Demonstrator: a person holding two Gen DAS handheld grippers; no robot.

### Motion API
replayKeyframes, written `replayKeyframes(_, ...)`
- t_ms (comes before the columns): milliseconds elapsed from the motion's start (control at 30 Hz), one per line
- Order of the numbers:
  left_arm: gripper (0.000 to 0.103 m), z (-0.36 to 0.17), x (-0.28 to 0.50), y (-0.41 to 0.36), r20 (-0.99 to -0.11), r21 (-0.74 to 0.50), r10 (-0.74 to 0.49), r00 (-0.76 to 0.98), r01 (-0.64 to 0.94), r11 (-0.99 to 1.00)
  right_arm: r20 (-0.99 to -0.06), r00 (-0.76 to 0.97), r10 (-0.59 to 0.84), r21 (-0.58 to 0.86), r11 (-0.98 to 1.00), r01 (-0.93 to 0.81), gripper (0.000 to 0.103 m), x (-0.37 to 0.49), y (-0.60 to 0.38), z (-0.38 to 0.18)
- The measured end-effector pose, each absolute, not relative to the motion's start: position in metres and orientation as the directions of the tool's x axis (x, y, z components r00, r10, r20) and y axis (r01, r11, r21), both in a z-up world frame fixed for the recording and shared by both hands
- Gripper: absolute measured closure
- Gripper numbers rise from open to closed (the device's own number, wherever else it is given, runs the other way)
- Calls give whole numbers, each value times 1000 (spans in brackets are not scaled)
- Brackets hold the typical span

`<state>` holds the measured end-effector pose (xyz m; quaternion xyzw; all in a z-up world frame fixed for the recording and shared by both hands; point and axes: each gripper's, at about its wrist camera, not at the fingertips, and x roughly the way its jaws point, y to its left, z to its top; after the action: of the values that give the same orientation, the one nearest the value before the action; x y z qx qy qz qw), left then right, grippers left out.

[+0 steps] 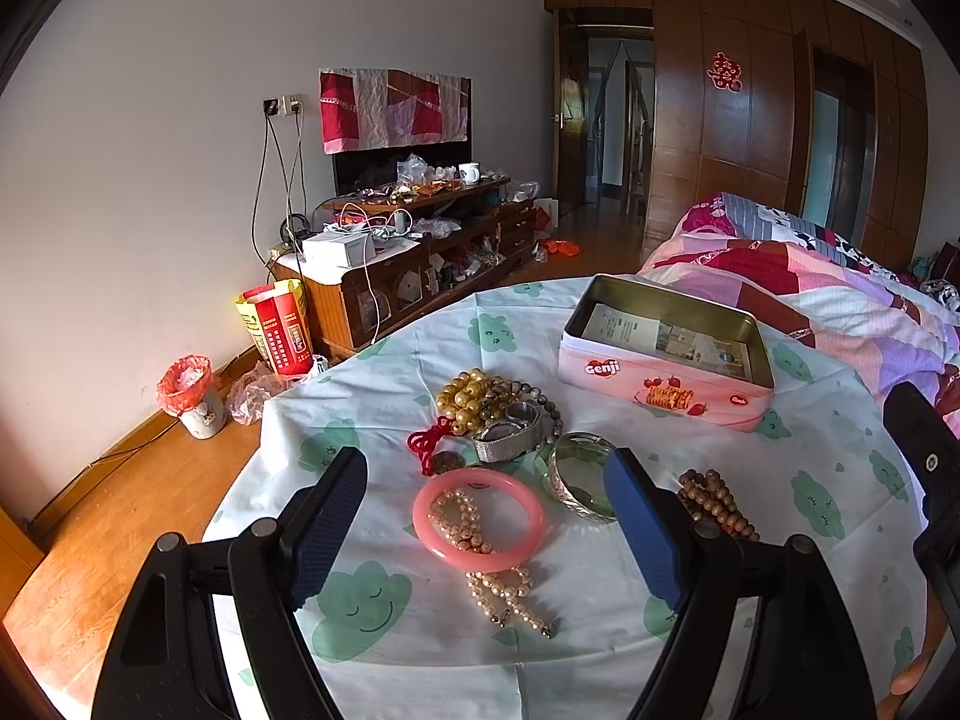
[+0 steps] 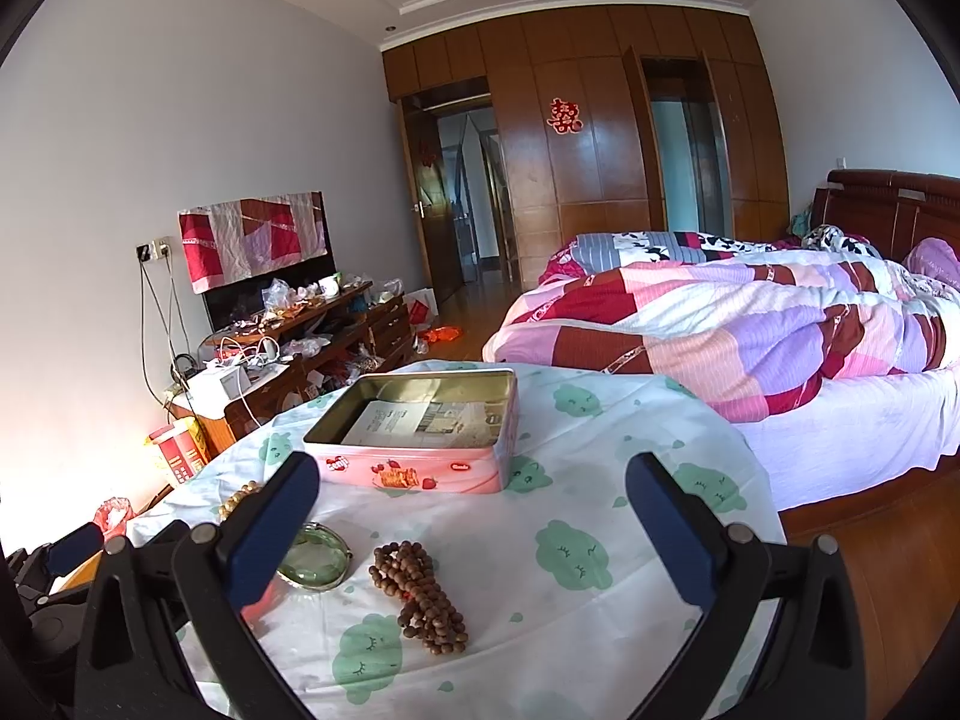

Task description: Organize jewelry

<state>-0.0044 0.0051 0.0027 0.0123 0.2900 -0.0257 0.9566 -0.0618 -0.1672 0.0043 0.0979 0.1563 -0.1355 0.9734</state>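
Bedroom, cloth-covered table (image 1: pixel 750 480). Task barely begun: pink tin (image 1: pixel 666 384) holds only papers, no jewelry. Pink bangle (image 1: pixel 479 519), pearl strand (image 1: pixel 504 591), wooden beads (image 2: pixel 420 597), green bangle (image 1: pixel 579 474) loose on cloth. Left gripper (image 1: pixel 486 531), right gripper (image 2: pixel 474 525) both spread wide, grasping nothing.

A: Left hand-held gripper (image 1: pixel 485 516)?
B: Jaws spread wide, blue pads facing each other, nothing between them. Held low, tilted slightly downward.
A: Right hand-held gripper (image 2: pixel 471 510)?
B: Same state: jaws wide apart, nothing gripped, angled forward and down.
A: Relative position?
B: The right one shows at the right edge of the left wrist view.
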Motion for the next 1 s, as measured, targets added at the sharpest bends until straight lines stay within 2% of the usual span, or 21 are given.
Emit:
replayKeyframes(433,22,-29,17,5,-634,11,-73,770,103,995,-404,895,-188,133,956,261,0,-44,-167,-20)
replayKeyframes(467,22,-31,19,6,-641,12,-70,765,102,995,-420,890,-177,130,959,252,0,-41,-168,-24)
replayKeyframes(600,22,-38,27,11,-658,10,-64,750,93,996,-476,869,-134,126,968,218,13,-30,-172,-33)
replayKeyframes(667,22,-41,30,18,-664,6,-70,745,98,995,-503,858,-102,132,972,193,16,-24,-174,-37)
replayKeyframes(833,22,-42,34,47,-670,-1,-70,739,94,996,-592,806,19,152,984,88,16,-8,-176,-47)
replayKeyframes(1000,22,-45,39,78,-685,-61,-86,723,61,996,-694,716,81,114,994,-2,16,14,-157,-62)
